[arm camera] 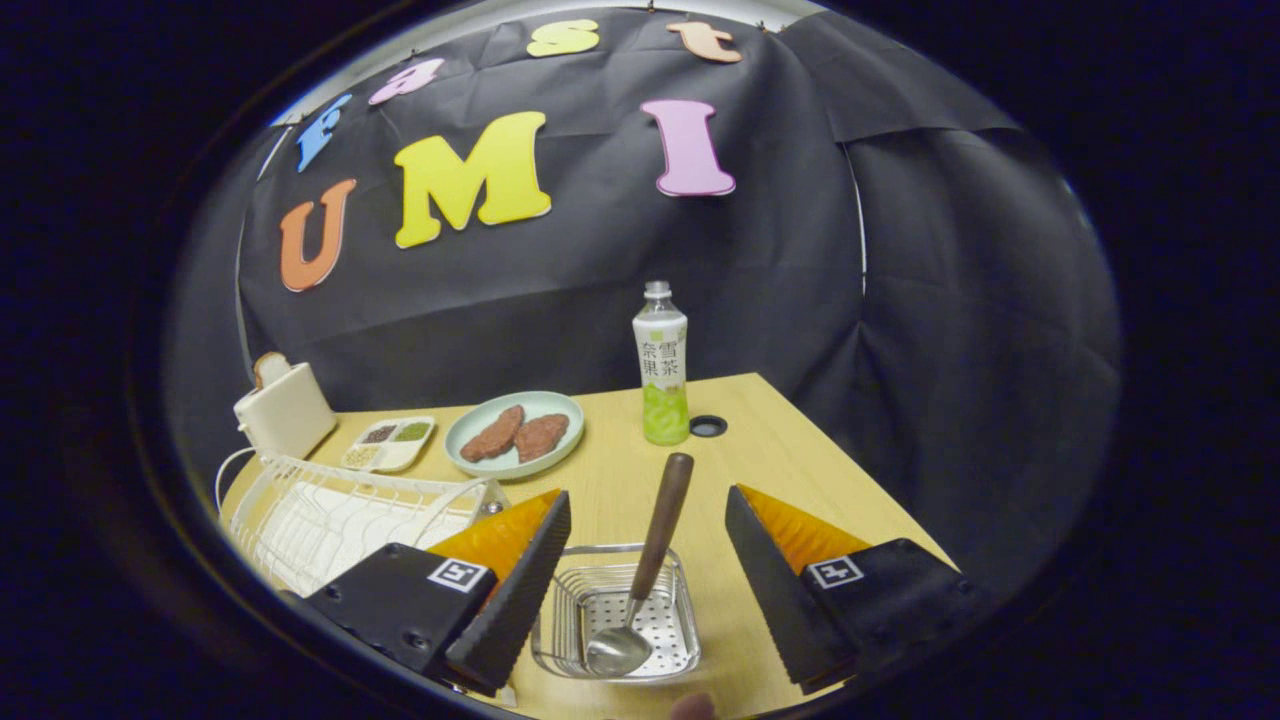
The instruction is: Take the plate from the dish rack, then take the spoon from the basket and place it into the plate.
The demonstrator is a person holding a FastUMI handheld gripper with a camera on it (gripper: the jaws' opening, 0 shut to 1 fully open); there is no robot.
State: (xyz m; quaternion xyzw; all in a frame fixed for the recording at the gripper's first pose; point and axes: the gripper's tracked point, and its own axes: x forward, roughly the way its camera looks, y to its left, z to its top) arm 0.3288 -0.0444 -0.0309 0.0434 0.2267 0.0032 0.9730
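Observation:
My gripper (648, 525) stands open above the wooden table, its two black fingers with orange backs spread wide. Between the fingers and below them sits a small metal mesh basket (675, 640). A spoon (650, 565) with a dark wooden handle leans in it, its metal bowl resting on the basket floor and its handle pointing away from me. A pale green plate (470, 425) lies beyond the left finger, carrying two brown patties. The white wire dish rack (330, 515) stands just left of the left finger, with no plate visible in it.
A green drink bottle (661, 370) stands upright beyond the basket, next to a round hole (708, 426) in the table. A white toaster (285, 408) and a small divided tray (392, 443) of seeds sit at the far left. The table's right edge runs close by the right finger.

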